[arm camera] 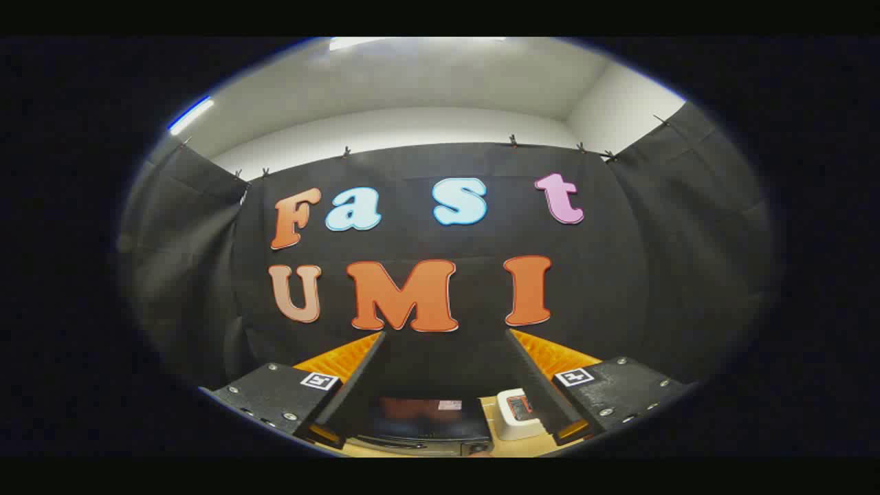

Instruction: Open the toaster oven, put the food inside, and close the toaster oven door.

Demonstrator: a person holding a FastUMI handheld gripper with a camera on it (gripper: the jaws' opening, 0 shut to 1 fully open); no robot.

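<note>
My gripper (445,333) is raised and points at the booth's cloth wall, its two fingers spread wide apart with nothing between them. Low between the fingers sits the black toaster oven (419,425) on the wooden table (505,448), seen from above, its door shut as far as I can tell. Just right of the oven, beside my right finger, stands a small white dish (517,416) holding a piece of reddish food (522,407).
Black cloth walls close in the booth ahead and on both sides. A white ceiling with strip lights runs above them. A strip of the table shows below the fingers.
</note>
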